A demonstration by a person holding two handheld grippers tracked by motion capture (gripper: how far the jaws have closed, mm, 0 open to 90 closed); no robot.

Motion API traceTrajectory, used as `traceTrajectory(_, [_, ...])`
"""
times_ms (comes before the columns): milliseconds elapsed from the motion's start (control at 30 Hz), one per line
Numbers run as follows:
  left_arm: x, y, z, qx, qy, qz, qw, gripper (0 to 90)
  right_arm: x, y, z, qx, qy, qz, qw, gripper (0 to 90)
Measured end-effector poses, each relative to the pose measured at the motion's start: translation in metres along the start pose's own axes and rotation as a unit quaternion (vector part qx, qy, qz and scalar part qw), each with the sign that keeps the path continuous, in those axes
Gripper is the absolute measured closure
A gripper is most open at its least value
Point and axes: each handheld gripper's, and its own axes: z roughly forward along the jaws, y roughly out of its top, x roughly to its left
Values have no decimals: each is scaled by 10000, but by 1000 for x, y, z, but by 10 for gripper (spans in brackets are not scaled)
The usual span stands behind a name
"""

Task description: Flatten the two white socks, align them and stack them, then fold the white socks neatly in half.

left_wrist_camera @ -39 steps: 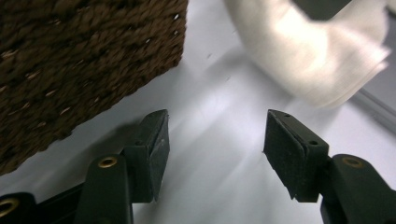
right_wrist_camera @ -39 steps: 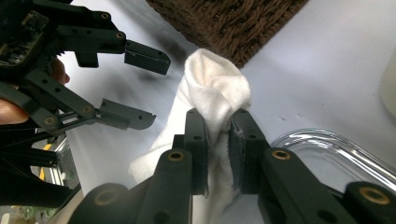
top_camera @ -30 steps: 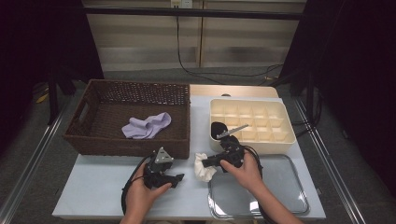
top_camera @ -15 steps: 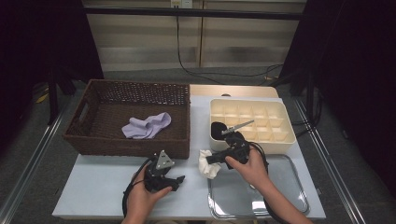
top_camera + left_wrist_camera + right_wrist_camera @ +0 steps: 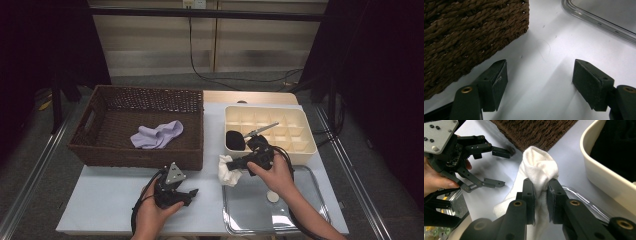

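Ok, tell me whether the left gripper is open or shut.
Open. In the left gripper view the left gripper shows its jaws standing wide apart with bare white table between them, nothing held.

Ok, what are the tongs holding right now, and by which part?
The right tongs pinch a white sock at a bunched fold near its middle. The left tongs are open, holding nothing.

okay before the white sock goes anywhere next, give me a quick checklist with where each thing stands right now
1. Right tool clamped on the white sock: ok.
2. Sock lifted clear of the table: cannot tell.
3. Left tool open and holding nothing: ok.
4. Left tool apart from the sock: ok.
5. Wicker basket has room beside the purple sock: ok.
6. Divided tray has free cells: ok, one holds a black item.
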Motion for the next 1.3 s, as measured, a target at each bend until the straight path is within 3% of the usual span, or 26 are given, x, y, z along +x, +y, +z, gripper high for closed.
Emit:
traceTrajectory(567, [0,0,0,16,9,23,10000,275,-4,15,-24,13,-129,20,9999,780])
traceTrajectory(1300, [0,0,0,20,6,19,10000,275,-15,40,-56,-176,-401,89,9990,778])
